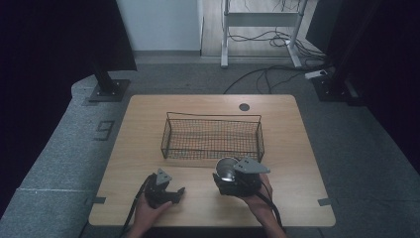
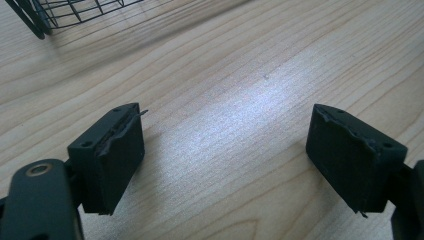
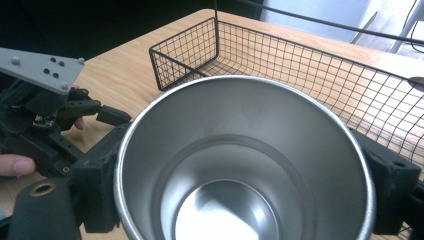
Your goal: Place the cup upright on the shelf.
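Note:
A shiny steel cup [image 1: 226, 168] is held just in front of the near side of a black wire basket [image 1: 213, 116], with my right gripper [image 1: 224, 179] shut on its sides. In the right gripper view the cup [image 3: 240, 150] is empty, its mouth faces the camera, and a jaw presses on each side of it. The basket [image 3: 310, 65] behind it looks empty. My left gripper [image 1: 173, 191] rests low over the table's front left, open. Between its fingers [image 2: 112, 155] there is bare wood, and a basket corner [image 2: 60, 12] shows far off.
The wooden table [image 1: 292, 148] has a round grommet [image 1: 244, 106] near its far edge. Black stands and loose cables are on the floor beyond the table. In the right gripper view, the left gripper [image 3: 45, 100] sits close by on the left.

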